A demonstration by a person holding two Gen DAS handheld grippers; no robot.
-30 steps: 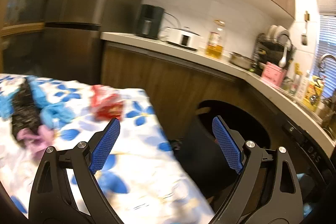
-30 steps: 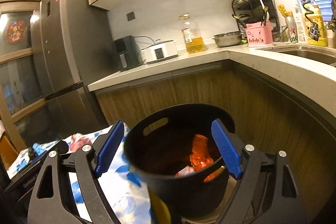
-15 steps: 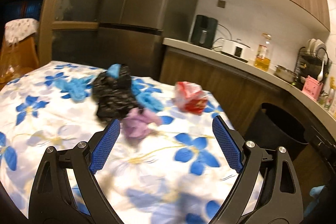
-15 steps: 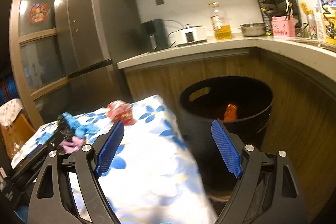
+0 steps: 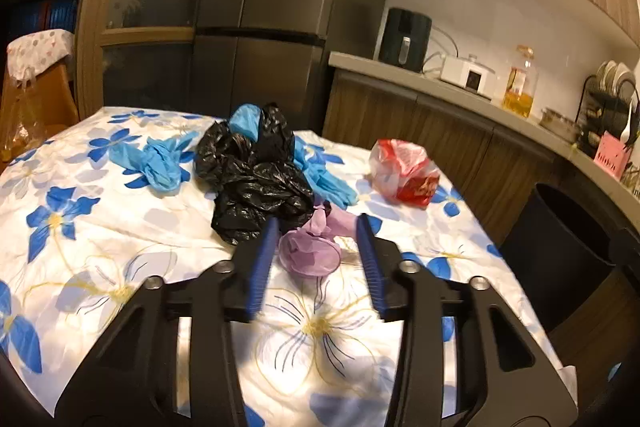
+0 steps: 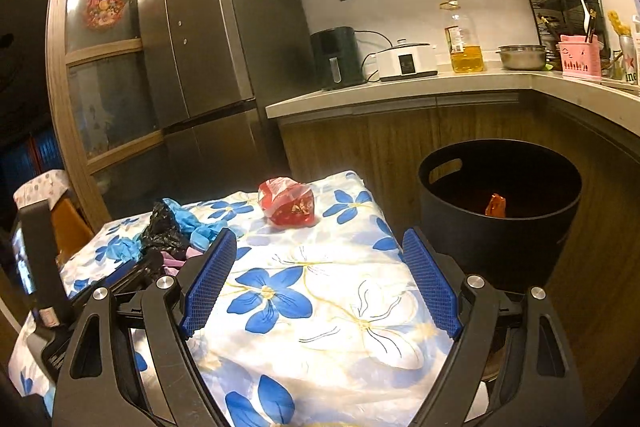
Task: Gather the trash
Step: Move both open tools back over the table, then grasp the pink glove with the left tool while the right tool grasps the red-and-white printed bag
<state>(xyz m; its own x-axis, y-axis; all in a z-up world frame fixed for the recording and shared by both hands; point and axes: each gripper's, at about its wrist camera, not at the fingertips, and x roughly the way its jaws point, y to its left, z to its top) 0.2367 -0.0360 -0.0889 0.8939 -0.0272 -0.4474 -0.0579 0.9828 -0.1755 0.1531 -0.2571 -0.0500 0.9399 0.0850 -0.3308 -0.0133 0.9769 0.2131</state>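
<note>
While my left gripper (image 5: 316, 259) points down over the flowered tablecloth (image 5: 100, 235), its jaws are closing around a crumpled purple glove (image 5: 310, 253) — the glove lies between the two blue pads, but I still see a sliver of cloth on either side of it, so the pads are not pressing on it. Just beyond the glove, touching it, sits a wadded black plastic bag (image 5: 256, 183). Blue gloves lie around that bag: one bunch (image 5: 160, 163) to its left, another (image 5: 328, 181) along its right edge, and a bit of blue pokes out at its top. Off to the right, apart from the pile and near the table's far corner, rests a red and clear plastic wrapper (image 5: 404, 173).

My right gripper (image 6: 316, 287) hangs over the near part of the same table with its jaws spread wide and nothing between them but tablecloth. From this side I see the red wrapper (image 6: 286, 203) straight ahead and the black bag (image 6: 162, 231) with the gloves to the left. The black bin (image 6: 496, 227) stands on the floor just beside the table's right edge, against the wooden cabinets — one orange scrap (image 6: 495, 206) shows inside it.
</note>
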